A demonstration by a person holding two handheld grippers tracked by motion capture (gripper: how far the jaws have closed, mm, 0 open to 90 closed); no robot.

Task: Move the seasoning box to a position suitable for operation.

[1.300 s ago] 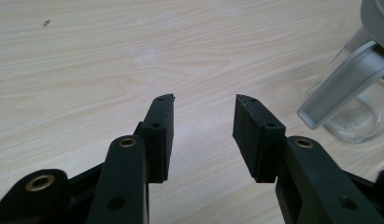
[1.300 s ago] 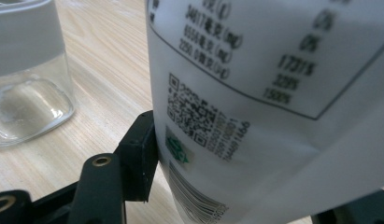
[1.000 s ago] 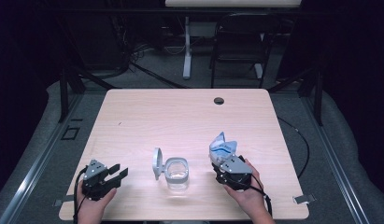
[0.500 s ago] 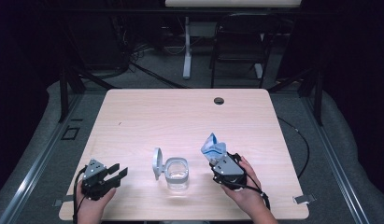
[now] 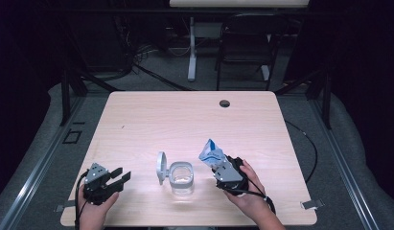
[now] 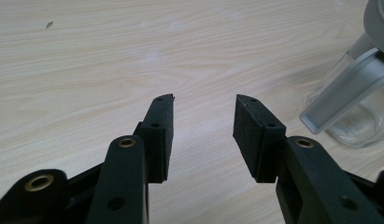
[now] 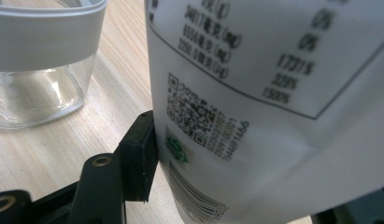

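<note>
On the table (image 5: 151, 120), a clear jar (image 5: 181, 176) stands near the front edge, its grey lid (image 5: 161, 167) flipped open and standing at the jar's 9 o'clock side. The right gripper (image 5: 218, 165) sits at 3 o'clock from the jar, just beside it, and grasps a blue and white pouch (image 5: 211, 153). In the high view the pouch rises from the jaws and leans toward 11 o'clock, its top near the jar's rim but apart from it. In the right gripper view one black pad (image 7: 139, 151) presses the pouch's printed white face (image 7: 255, 107), with the jar (image 7: 38, 70) at 10 o'clock.

The left gripper (image 5: 119, 176) rests at 9 o'clock from the jar, well apart, held by the left hand (image 5: 95, 211). Its jaws are released, spread wide over bare wood, with nothing between them. In the left gripper view the jar and its lid (image 6: 341, 100) lie at 2 o'clock from the pads (image 6: 161, 123).
</note>
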